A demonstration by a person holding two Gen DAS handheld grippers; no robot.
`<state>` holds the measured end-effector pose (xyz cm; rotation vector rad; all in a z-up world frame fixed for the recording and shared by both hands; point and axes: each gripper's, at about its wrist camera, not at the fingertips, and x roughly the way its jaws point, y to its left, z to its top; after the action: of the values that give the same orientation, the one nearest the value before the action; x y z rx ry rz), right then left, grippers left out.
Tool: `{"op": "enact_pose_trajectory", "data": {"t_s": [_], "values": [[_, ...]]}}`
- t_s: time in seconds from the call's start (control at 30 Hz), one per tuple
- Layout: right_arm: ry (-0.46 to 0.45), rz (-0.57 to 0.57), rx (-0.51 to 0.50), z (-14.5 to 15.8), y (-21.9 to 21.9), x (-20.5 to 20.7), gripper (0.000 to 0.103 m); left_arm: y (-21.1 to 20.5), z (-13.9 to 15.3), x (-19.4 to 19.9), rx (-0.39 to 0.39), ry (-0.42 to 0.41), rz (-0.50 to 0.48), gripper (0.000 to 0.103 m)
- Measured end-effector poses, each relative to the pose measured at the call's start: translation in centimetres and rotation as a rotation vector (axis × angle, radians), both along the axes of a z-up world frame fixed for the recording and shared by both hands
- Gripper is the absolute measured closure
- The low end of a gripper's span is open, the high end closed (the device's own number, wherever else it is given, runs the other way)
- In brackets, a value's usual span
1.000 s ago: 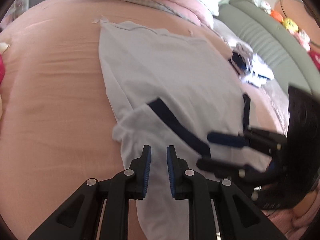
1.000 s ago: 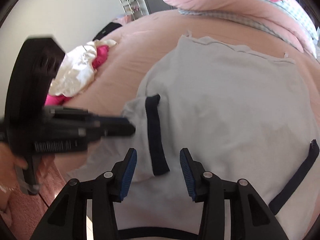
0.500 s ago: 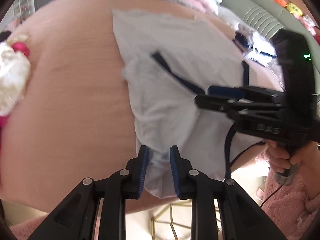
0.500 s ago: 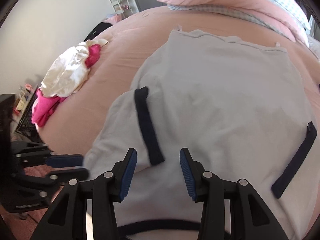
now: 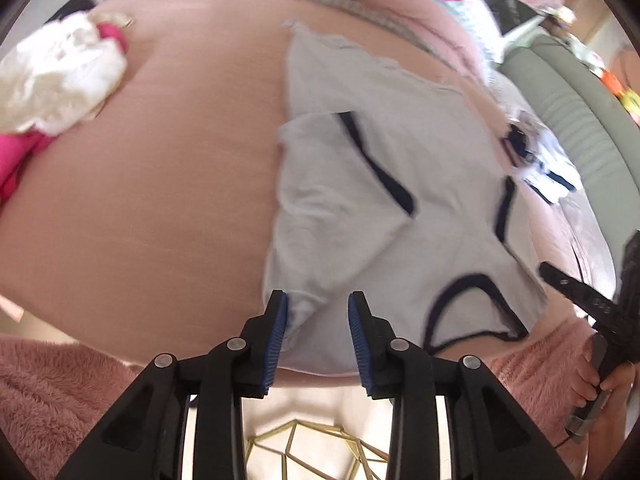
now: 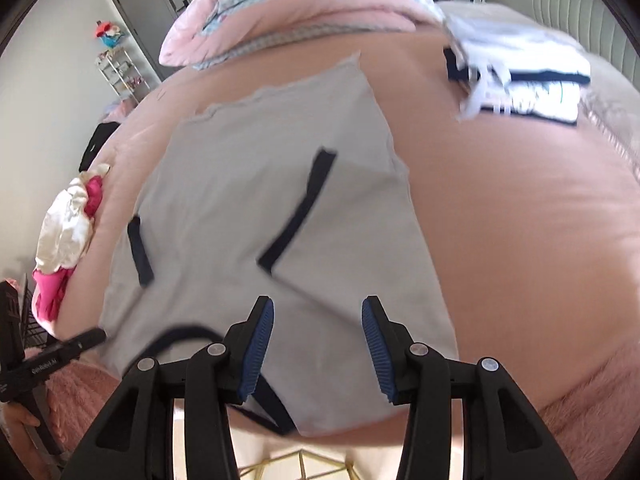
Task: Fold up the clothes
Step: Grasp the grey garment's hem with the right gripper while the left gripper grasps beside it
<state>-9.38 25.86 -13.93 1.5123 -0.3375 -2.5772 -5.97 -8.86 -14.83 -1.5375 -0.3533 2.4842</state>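
Note:
A grey T-shirt with navy trim lies flat on the pink bed, both sleeves folded in over its body. My left gripper hovers over the shirt's near left corner. Its jaws are opening, and the cloth lies under the gap without either pad pressing on it. My right gripper is open and widening slightly above the shirt, just right of the navy neckline, holding nothing. Each gripper also shows at the edge of the other's view: the right gripper and the left gripper.
A white and pink heap of clothes lies at the bed's left. A folded stack sits at the far right, and a pink quilt is bunched at the back. A gold wire frame stands below the bed's near edge. Pink fluffy sleeves flank the grippers.
The left gripper drew back to the shirt's near corner and its jaws widened. The right gripper swung from the left sleeve across to the right of the neckline.

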Motion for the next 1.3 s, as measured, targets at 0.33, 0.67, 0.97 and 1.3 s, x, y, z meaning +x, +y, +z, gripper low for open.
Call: {"op": "enact_pose_trajectory", "data": {"t_s": [0.33, 0.67, 0.97, 1.3], "values": [[-0.093, 0.209, 0.170, -3.1, -3.4, 3.1, 0.051, 3.5, -1.3, 1.3, -0.132, -0.084, -0.053, 0.074], [-0.009, -0.070, -0.136, -1.1, 3.3, 5.4, 0.049, -5.1, -1.3, 4.2, 0.060, -0.051, 0.372, 0.072], [0.001, -0.382, -0.261, -2.0, 11.1, 4.7, 0.049, -5.6, -2.2, 3.3, 0.269, -0.046, 0.344, 0.072], [-0.058, -0.202, -0.264, -3.5, 6.4, 3.0, 0.051, -4.3, -3.3, 4.1, 0.326, -0.048, 0.356, 0.072]]}}
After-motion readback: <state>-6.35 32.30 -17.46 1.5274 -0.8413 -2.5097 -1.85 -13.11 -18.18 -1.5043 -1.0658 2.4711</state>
